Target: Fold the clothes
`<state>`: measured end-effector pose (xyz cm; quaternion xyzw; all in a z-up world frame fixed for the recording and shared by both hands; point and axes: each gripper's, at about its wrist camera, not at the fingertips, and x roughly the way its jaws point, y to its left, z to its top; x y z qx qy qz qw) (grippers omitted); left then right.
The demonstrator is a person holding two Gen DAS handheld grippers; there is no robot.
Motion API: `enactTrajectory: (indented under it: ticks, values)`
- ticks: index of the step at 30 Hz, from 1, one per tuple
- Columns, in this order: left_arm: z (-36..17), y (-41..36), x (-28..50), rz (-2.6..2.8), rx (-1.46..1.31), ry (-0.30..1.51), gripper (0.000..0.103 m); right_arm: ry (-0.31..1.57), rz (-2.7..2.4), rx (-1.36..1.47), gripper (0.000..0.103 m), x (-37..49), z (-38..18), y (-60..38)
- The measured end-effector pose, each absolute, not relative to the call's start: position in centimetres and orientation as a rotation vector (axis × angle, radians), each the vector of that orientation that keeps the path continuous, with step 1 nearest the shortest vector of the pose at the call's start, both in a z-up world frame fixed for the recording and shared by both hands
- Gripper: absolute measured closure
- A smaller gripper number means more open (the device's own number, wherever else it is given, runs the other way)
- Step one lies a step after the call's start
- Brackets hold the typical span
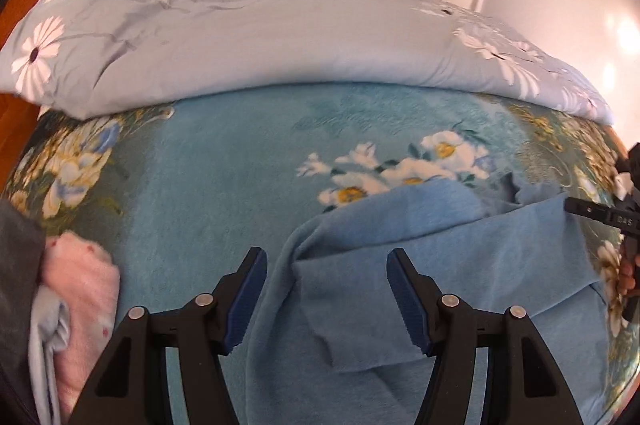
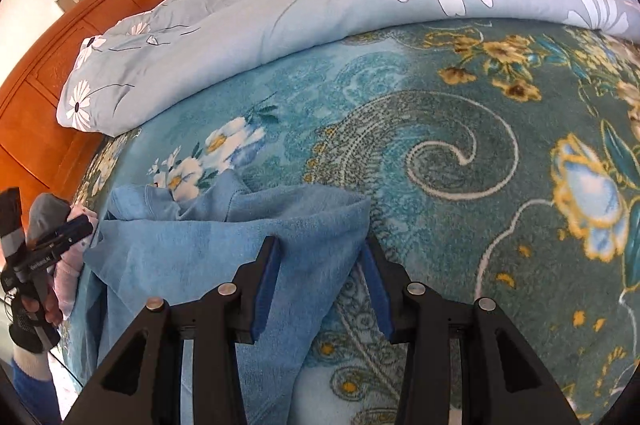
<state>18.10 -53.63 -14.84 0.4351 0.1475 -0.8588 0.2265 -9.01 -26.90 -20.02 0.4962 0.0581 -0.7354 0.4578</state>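
A light blue garment [image 1: 400, 265] lies crumpled and partly folded over on a teal floral blanket [image 1: 208, 153]. My left gripper [image 1: 326, 295] is open, its jaws wide apart just above the garment's left folds, holding nothing. In the right wrist view the same garment [image 2: 224, 241] lies at the lower left. My right gripper [image 2: 320, 285] is open around the garment's right edge, with cloth between the blue pads [image 2: 266, 285]; the jaws are not closed on it. The left gripper also shows in the right wrist view [image 2: 52, 245], and the right gripper shows at the left wrist view's right edge [image 1: 600, 215].
A pale blue daisy-print quilt [image 1: 260, 37] is heaped along the far side of the bed. A pile of pink and grey clothes [image 1: 80, 285] sits at the left. An orange wooden headboard [image 2: 60, 73] stands behind. The blanket [image 2: 480, 185] spreads to the right.
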Motion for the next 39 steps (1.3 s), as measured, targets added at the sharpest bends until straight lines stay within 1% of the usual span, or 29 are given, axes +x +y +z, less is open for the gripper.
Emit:
enactTrajectory:
  ticks: [3, 5, 8, 10, 14, 19, 21, 22, 23, 24, 25, 26, 27, 30, 36, 39]
  values:
    - [-13.9, -53.0, 14.7, -2.461, 1.301, 0.277, 0.037, 0.215, -1.808, 1.162, 0.059, -9.8, -18.6, -27.6]
    - [-14.4, -53.2, 12.6, -2.514, 1.396, 0.274, 0.037, 0.277, -1.768, 1.137, 0.059, -10.1, -18.1, -29.0]
    - [-16.0, -53.5, 10.2, -2.519, 1.509, 0.244, 0.037, 0.387, -1.65, 1.147, 0.059, -9.7, -19.1, -32.2]
    - [-17.1, -53.8, 9.3, -2.531, 1.574, 0.267, 0.037, 0.457, -1.572, 1.152, 0.059, -9.4, -19.8, -34.3]
    - [-18.9, -54.5, 8.3, -2.559, 1.641, 0.385, 0.037, 0.545, -1.508, 1.122, 0.059, -8.6, -20.9, -36.6]
    - [-19.1, -54.8, 8.1, -2.624, 1.627, 0.496, 0.038, 0.586, -1.481, 1.11, 0.059, -8.1, -21.0, -37.3]
    - [-18.8, -54.7, 8.4, -2.647, 1.612, 0.508, 0.038, 0.613, -1.477, 1.097, 0.059, -7.6, -21.0, -37.5]
    - [-18.6, -54.7, 8.5, -2.641, 1.607, 0.488, 0.04, 0.631, -1.478, 1.089, 0.06, -7.3, -21.1, -37.6]
    - [-18.5, -54.6, 8.6, -2.635, 1.603, 0.468, 0.051, 0.65, -1.483, 1.084, 0.065, -7.0, -21.2, -37.6]
    - [-18.4, -54.5, 8.7, -2.628, 1.597, 0.447, 0.058, 0.662, -1.492, 1.083, 0.069, -6.8, -21.2, -37.6]
    - [-18.2, -54.4, 8.9, -2.618, 1.588, 0.425, 0.072, 0.665, -1.504, 1.084, 0.081, -6.8, -21.2, -37.5]
    - [-18.1, -54.3, 9.1, -2.615, 1.575, 0.407, 0.082, 0.657, -1.505, 1.094, 0.093, -6.7, -21.2, -37.4]
    - [-17.9, -54.1, 9.3, -2.614, 1.562, 0.39, 0.091, 0.651, -1.508, 1.102, 0.093, -6.5, -21.2, -37.3]
    - [-16.8, -53.5, 10.0, -2.64, 1.5, 0.346, 0.096, 0.654, -1.56, 1.082, 0.095, -5.7, -20.5, -36.7]
    - [-13.3, -53.8, 9.3, -2.649, 1.322, 0.274, 0.096, 0.522, -1.748, 0.974, 0.097, -7.7, -15.9, -36.3]
    - [-12.9, -55.0, 7.8, -2.617, 1.269, 0.312, 0.096, 0.512, -1.81, 0.95, 0.097, -9.0, -14.6, -37.7]
